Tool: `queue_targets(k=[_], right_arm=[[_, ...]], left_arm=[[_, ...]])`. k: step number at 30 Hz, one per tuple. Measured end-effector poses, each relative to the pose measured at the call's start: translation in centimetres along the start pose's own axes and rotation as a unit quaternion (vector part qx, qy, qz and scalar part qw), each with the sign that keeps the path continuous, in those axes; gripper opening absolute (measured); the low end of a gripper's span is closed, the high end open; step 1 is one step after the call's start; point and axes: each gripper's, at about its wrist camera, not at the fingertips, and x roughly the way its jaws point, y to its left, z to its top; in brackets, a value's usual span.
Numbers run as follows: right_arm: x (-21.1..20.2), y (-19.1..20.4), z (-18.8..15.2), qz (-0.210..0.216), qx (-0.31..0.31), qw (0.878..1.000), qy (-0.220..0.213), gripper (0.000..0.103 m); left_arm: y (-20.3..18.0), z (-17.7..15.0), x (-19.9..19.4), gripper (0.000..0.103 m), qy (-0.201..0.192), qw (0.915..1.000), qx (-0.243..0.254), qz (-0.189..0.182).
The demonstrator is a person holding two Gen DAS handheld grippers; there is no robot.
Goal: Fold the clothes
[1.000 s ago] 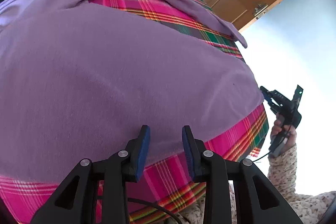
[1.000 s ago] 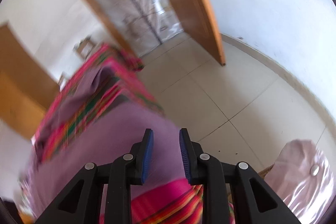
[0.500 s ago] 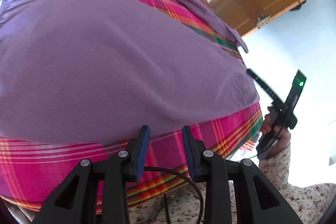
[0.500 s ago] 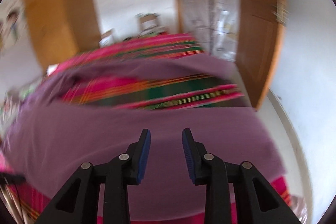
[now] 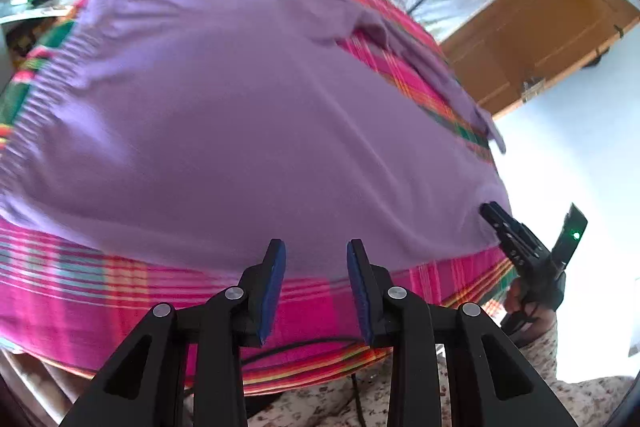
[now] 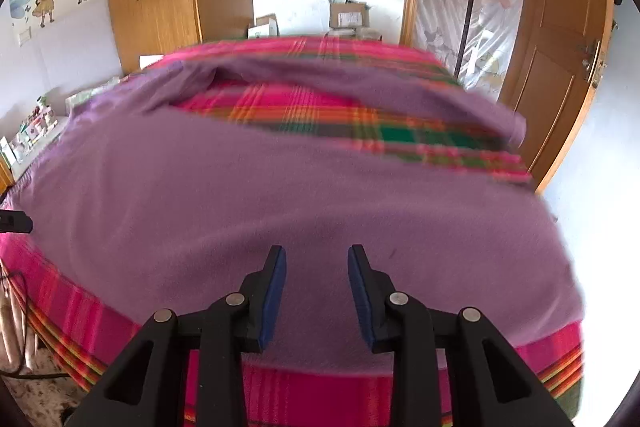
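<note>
Purple jumper (image 6: 280,195) lies spread flat on the pink plaid bedspread (image 6: 320,387), and the right gripper (image 6: 316,291) has swung round from the floor to face it, the left gripper (image 5: 316,287) has backed to the hem, both gaping empty, so folding looks about to begin.

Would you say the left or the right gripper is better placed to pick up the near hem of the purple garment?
Left, probably: the left gripper stands open right at the purple garment's near hem, while the right gripper sits over the cloth's middle.

Boxes (image 6: 347,15) crowd the far edge; purple garment (image 6: 280,195) lies flat, unobstructed.
</note>
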Motion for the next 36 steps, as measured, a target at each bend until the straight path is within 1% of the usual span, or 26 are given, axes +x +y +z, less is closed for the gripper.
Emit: queue_targets(k=[3, 7, 11, 13, 14, 15, 17, 19, 21, 22, 24, 25, 27, 29, 33, 36], right_arm=[[-2.6, -0.8, 3.3, 0.009, -0.002, 1.000, -0.029, 0.033], [-6.6, -1.3, 8.9, 0.021, -0.017, 0.997, -0.078, 0.033], [-9.9, -0.5, 15.7, 0.010, -0.047, 0.990, -0.130, 0.033], [-11.4, 0.0, 19.2, 0.005, -0.059, 0.986, -0.157, 0.033], [-11.9, 0.3, 21.2, 0.010, -0.067, 0.984, -0.167, 0.033], [-12.1, 0.6, 23.0, 0.020, -0.071, 0.983, -0.170, 0.033], [-11.8, 0.8, 27.1, 0.039, -0.057, 0.984, -0.163, 0.034], [-11.2, 1.1, 29.9, 0.043, -0.052, 0.984, -0.163, 0.034], [-9.8, 1.8, 32.1, 0.033, -0.062, 0.984, -0.166, 0.038], [-8.8, 2.1, 32.9, 0.033, -0.068, 0.984, -0.164, 0.039], [-5.5, 2.8, 33.7, 0.047, -0.073, 0.986, -0.139, 0.040], [-3.7, 3.1, 33.8, 0.055, -0.076, 0.988, -0.122, 0.040], [0.2, 3.8, 33.5, 0.071, -0.084, 0.990, -0.085, 0.040], [3.8, 4.3, 33.0, 0.075, -0.096, 0.991, -0.052, 0.040], [10.1, 4.8, 31.3, 0.079, -0.117, 0.990, 0.005, 0.040], [14.2, 4.4, 30.7, 0.098, -0.116, 0.987, 0.047, 0.040]], left_arm=[[0.5, 1.9, -3.0, 0.033, -0.022, 0.9996, 0.001, 0.016], [0.2, 5.4, -7.2, 0.033, -0.049, 0.9982, 0.015, 0.031], [-1.1, 9.9, -11.1, 0.033, -0.081, 0.9944, 0.036, 0.058], [-2.0, 12.6, -12.9, 0.033, -0.103, 0.9904, 0.050, 0.077], [-2.2, 13.8, -13.6, 0.033, -0.112, 0.9882, 0.055, 0.088], [-2.6, 15.1, -14.0, 0.033, -0.120, 0.9864, 0.059, 0.096], [-3.2, 17.7, -15.1, 0.033, -0.128, 0.9834, 0.071, 0.107], [-4.1, 20.3, -15.5, 0.033, -0.135, 0.9804, 0.087, 0.114], [-4.8, 22.4, -15.3, 0.033, -0.138, 0.9773, 0.107, 0.120], [-5.0, 23.4, -14.8, 0.036, -0.136, 0.9755, 0.116, 0.128], [-4.9, 24.8, -13.1, 0.041, -0.125, 0.9750, 0.125, 0.135], [-4.6, 25.6, -12.0, 0.041, -0.113, 0.9761, 0.127, 0.136], [-3.7, 27.1, -8.7, 0.041, -0.079, 0.9792, 0.126, 0.138], [-2.9, 28.1, -5.7, 0.041, -0.054, 0.9801, 0.127, 0.142], [-1.6, 29.7, -0.2, 0.041, -0.010, 0.9786, 0.137, 0.153], [-0.3, 31.1, 3.1, 0.041, 0.013, 0.9784, 0.131, 0.159]])
